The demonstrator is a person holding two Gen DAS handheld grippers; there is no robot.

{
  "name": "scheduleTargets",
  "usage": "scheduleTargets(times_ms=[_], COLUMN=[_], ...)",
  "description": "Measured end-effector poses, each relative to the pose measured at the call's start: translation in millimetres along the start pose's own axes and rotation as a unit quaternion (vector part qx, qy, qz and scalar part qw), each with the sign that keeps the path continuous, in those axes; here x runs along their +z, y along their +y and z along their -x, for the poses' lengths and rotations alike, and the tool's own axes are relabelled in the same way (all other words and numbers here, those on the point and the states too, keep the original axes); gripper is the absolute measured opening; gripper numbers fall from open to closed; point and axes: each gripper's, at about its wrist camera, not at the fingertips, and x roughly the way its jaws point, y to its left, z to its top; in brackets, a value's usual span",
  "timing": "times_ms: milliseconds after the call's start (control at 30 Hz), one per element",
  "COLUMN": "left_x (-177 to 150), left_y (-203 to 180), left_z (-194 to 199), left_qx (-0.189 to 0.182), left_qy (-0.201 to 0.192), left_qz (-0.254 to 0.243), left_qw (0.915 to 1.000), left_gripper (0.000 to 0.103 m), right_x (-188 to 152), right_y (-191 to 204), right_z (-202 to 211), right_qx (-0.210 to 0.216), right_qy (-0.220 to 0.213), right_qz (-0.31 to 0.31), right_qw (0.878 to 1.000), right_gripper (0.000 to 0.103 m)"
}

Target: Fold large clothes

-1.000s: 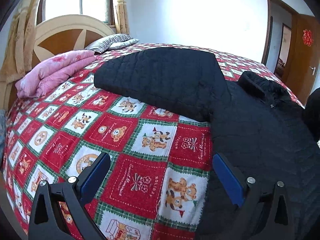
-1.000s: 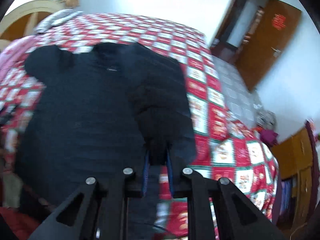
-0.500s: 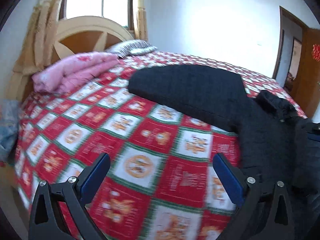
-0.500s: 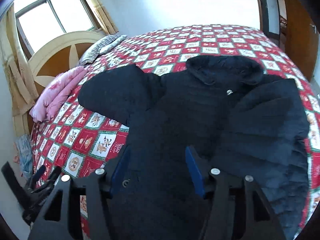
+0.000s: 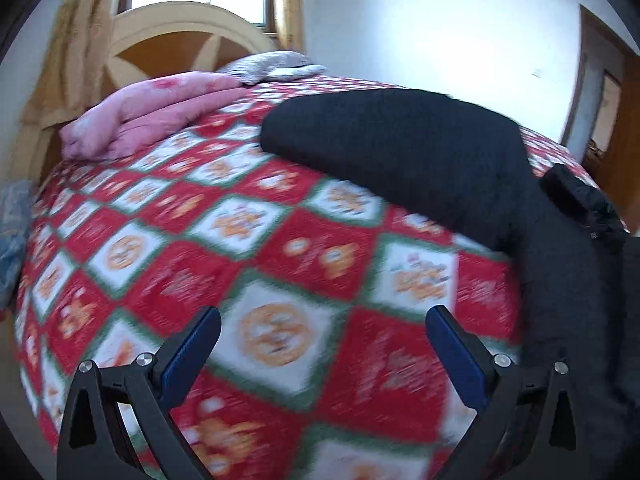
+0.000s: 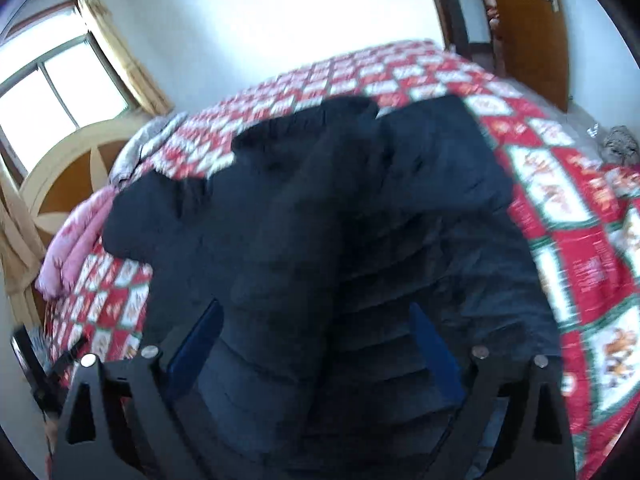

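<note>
A large black quilted jacket (image 6: 328, 240) lies spread on a bed with a red, green and white patterned quilt (image 5: 240, 248). One sleeve is folded across the body in the right wrist view; the other sleeve (image 5: 392, 140) stretches out flat toward the headboard. My left gripper (image 5: 320, 344) is open and empty above bare quilt, left of the jacket's side. My right gripper (image 6: 316, 340) is open and empty just above the jacket's lower body. Both views are motion-blurred.
A folded pink blanket (image 5: 156, 112) and a striped pillow (image 5: 276, 66) lie by the wooden headboard (image 5: 188, 40). A window (image 6: 60, 84) is behind it. A wooden door (image 6: 528, 28) stands at the far right. Blue cloth (image 5: 12, 232) hangs off the bed's left edge.
My right gripper let go of the jacket sleeve, opened wide and drew back over the jacket's lower body. My left gripper stayed open and shifted left over the bare quilt.
</note>
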Motion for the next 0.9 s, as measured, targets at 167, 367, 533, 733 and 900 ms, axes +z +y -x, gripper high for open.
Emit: scheduleTargets(times_ms=[167, 367, 533, 733, 900], left_x=[23.2, 48.2, 67.8, 68.5, 57.1], left_y=[-54.1, -100.9, -119.3, -115.6, -114.5], left_z=[-11.8, -42.2, -51.3, -61.4, -57.3], left_qx=[-0.024, -0.050, -0.041, -0.051, -0.068], left_qy=[-0.011, -0.004, -0.017, 0.000, 0.010], left_qz=[-0.047, -0.060, -0.066, -0.046, -0.064], left_qw=[0.9985, 0.9969, 0.9968, 0.9976, 0.9956], left_gripper=[0.102, 0.102, 0.102, 0.102, 0.102], right_x=[-9.3, 18.8, 45.0, 42.2, 16.3], right_y=[23.2, 60.7, 71.5, 70.9, 68.4], right_z=[-34.5, -32.9, -47.2, -103.3, -94.5], right_qx=[0.056, 0.134, 0.204, 0.228, 0.233], right_qy=[0.059, 0.033, -0.011, -0.031, 0.026], right_qz=[-0.003, -0.012, -0.067, -0.170, -0.134], right_qw=[0.997, 0.990, 0.977, 0.958, 0.963], right_gripper=[0.055, 0.034, 0.034, 0.067, 0.081])
